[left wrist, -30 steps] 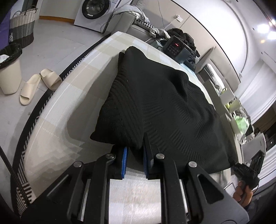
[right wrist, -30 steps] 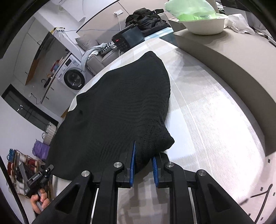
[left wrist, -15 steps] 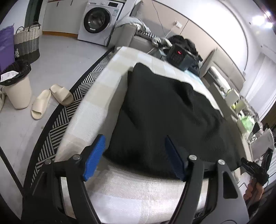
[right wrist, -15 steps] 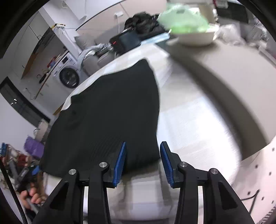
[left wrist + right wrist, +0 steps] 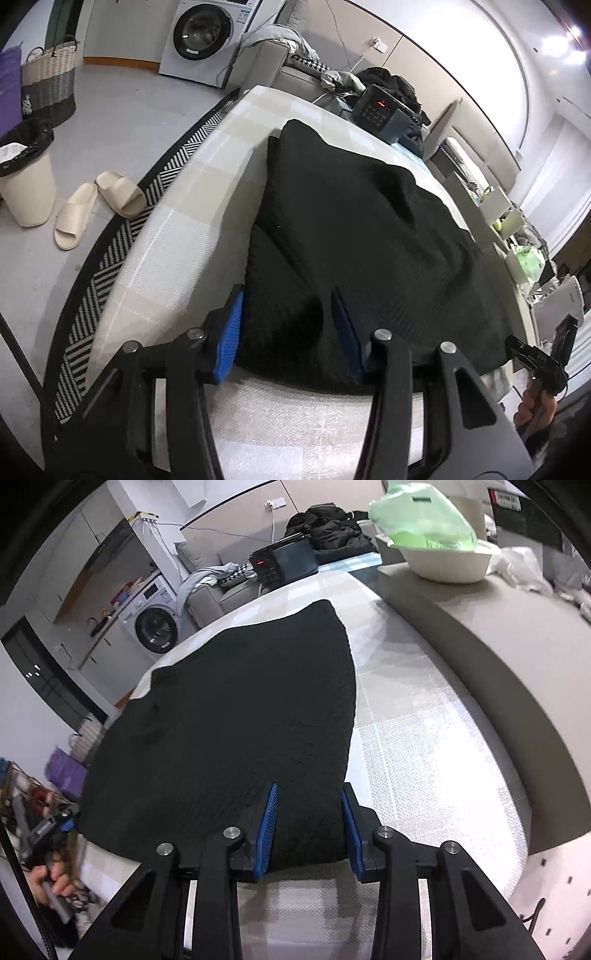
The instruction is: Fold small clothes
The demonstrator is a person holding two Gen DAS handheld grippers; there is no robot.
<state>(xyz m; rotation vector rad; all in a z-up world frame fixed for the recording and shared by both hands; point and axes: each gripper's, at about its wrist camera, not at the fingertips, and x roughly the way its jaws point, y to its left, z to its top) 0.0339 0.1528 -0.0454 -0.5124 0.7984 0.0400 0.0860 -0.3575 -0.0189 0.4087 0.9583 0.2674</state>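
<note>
A black knit garment (image 5: 354, 229) lies spread flat on a pale checked cloth-covered table (image 5: 192, 206); it also shows in the right wrist view (image 5: 236, 716). My left gripper (image 5: 288, 332) is open, its blue pads straddling the garment's near left corner. My right gripper (image 5: 308, 827) is open, its blue pads straddling the near right corner. Neither gripper pinches the fabric. The other gripper's handle and hand show at each view's edge.
A black device with a red display (image 5: 380, 110) and dark clothes (image 5: 325, 531) sit at the table's far end. A raised beige counter (image 5: 498, 657) with a white bowl and green bag (image 5: 443, 554) runs along the right. Slippers (image 5: 96, 203), bin and basket stand on the floor left.
One second ago both grippers were shut on the garment's near corners. They let go, opened wide and pulled back; now they sit narrower, straddling the corners again.
</note>
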